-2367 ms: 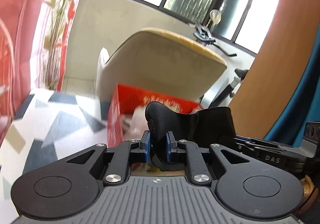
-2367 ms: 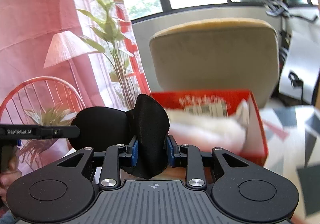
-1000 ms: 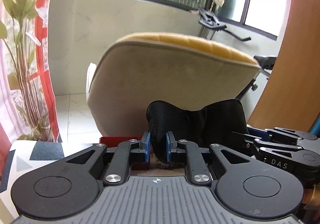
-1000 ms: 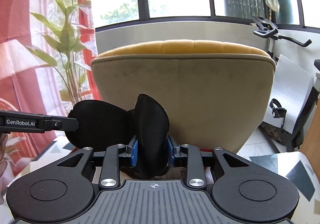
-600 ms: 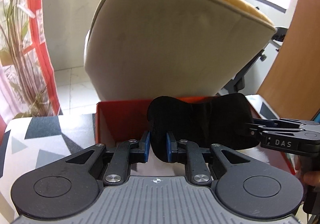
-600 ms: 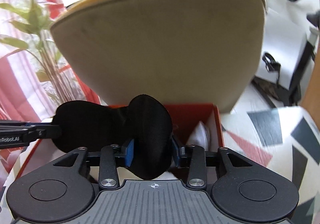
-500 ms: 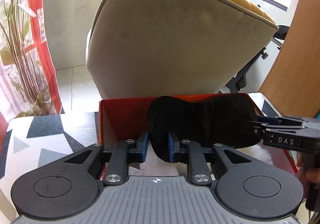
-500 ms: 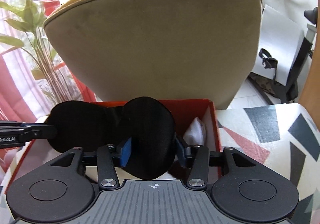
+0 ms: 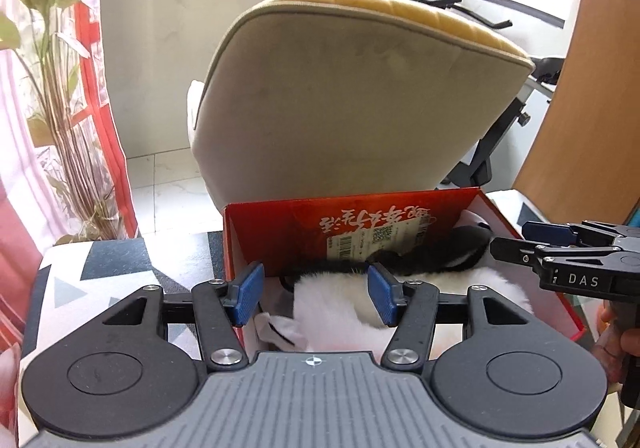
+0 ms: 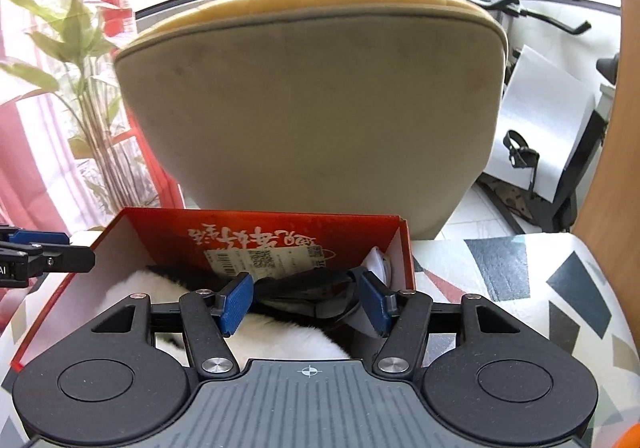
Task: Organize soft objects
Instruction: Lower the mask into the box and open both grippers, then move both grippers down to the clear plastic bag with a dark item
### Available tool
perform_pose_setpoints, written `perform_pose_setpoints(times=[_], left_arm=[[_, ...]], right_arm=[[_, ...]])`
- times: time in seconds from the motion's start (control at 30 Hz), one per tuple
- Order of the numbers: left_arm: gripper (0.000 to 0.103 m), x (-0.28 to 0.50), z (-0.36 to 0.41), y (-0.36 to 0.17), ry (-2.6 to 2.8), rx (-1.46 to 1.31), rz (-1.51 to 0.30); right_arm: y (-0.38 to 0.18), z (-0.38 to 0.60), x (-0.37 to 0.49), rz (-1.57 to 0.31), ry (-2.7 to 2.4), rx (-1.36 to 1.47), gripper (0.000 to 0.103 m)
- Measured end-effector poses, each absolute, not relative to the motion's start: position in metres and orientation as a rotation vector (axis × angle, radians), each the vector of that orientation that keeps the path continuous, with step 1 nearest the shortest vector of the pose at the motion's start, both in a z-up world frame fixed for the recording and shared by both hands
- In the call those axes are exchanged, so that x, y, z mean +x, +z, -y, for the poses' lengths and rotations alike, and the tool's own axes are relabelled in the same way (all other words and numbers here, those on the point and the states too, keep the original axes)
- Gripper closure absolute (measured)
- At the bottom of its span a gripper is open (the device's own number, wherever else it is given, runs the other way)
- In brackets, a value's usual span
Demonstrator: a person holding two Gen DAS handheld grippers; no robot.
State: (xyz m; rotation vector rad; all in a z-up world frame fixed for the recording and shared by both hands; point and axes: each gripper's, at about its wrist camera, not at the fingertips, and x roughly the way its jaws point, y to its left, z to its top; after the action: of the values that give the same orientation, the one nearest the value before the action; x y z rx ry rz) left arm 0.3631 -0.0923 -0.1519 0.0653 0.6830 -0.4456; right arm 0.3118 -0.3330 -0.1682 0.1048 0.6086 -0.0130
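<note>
A black sleep mask (image 9: 432, 260) lies loose inside the red cardboard box (image 9: 280, 236), draped over a white fluffy item (image 9: 332, 312). My left gripper (image 9: 316, 294) hovers over the box's near left part, its jaws opening, its blue pads wide apart and pressing on nothing. My right gripper (image 10: 306, 302) hangs over the mask (image 10: 288, 288) in the box (image 10: 352, 244). Its jaws are opening too, and the pads stand clear of the cloth. Each gripper shows at the edge of the other's view: the right gripper (image 9: 514, 238) and the left gripper (image 10: 72, 248).
The box stands on a cloth with a geometric pattern (image 10: 540, 280). A beige chair back (image 10: 312, 115) rises right behind it. A tall plant (image 9: 60, 87) and red curtain are at the left, an exercise bike (image 10: 532, 167) at the right. More white cloth (image 10: 378, 262) fills the box's right corner.
Both grippers held the black mask stretched between them over the box. Both have since opened, and the mask has dropped onto the white fluffy item inside.
</note>
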Motion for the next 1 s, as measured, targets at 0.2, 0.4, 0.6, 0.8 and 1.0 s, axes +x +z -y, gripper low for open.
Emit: perform_pose_setpoints(times=[0.2, 0.4, 0.6, 0.8, 1.0], left_arm=[[0.043, 0.323, 0.070, -0.146, -0.427, 0.028, -0.636], [0.043, 0.280, 0.049, -0.153, -0.405, 0.009, -0.607], [0.043, 0.246, 0.032, -0.174, -0.393, -0.033, -0.633], [0.044, 0.229, 0.020, -0.207, -0.380, -0.103, -0.721], [0.044, 0.228, 0.018, -0.234, -0.388, -0.141, -0.809]], right_arm=[[-0.157, 0.320, 0.271, -0.540, 0.012, 0.066, 0.045], [-0.156, 0.304, 0.226, -0.485, 0.038, 0.049, 0.045], [-0.164, 0.291, 0.184, -0.440, 0.068, 0.065, 0.045], [-0.185, 0.287, 0.153, -0.465, 0.066, 0.088, 0.045], [-0.210, 0.294, 0.135, -0.541, 0.049, 0.087, 0.045]])
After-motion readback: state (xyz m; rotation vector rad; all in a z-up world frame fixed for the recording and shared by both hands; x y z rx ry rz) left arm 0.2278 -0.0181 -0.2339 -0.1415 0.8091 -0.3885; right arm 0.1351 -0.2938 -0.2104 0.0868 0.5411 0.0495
